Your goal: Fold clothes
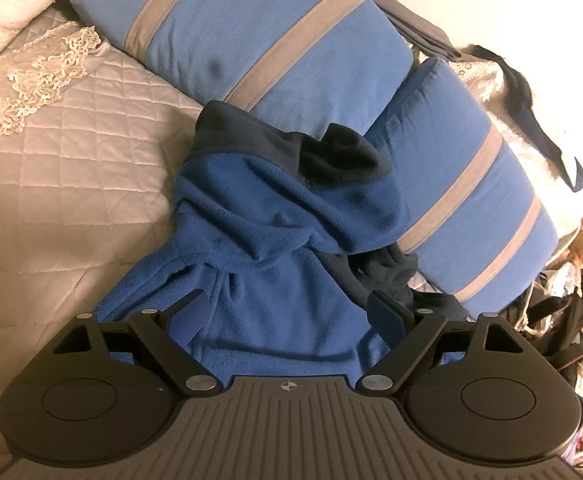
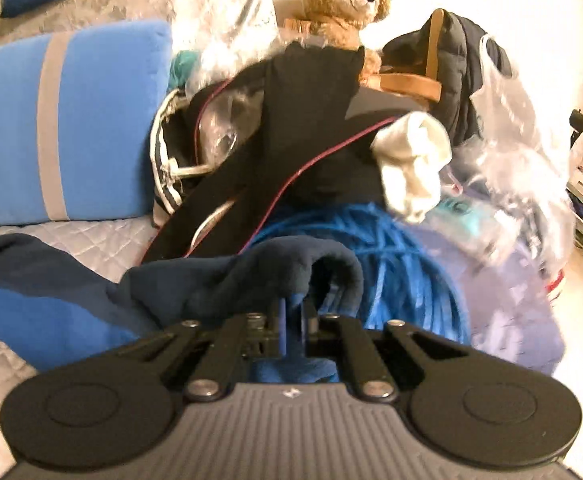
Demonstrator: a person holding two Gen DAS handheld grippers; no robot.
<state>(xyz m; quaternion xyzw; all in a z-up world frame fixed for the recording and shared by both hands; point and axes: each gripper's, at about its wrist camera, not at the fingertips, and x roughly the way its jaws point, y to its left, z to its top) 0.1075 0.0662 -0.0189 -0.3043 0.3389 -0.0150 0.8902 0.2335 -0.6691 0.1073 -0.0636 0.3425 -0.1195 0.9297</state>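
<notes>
Ribbed grey housing fronted both views. Right gripper [image 2: 293, 320] pinched the dark navy hem of the blue fleece garment [image 1: 275, 232], which lay rumpled on a quilted bedspread [image 1: 51, 160]. Left gripper [image 1: 291, 314] stood spread over it.

Quilted bedspread [image 1: 51, 184]: pale, lace-trimmed, under everything.
Striped pillows [image 1: 251, 40]: two, blue with grey bands, lying on the bedspread.
Teddy bear [image 2: 339, 0]: beyond the pillows, behind a black garment [image 2: 299, 128].
Blue cord [image 2: 391, 248]: coiled below the bear.
</notes>
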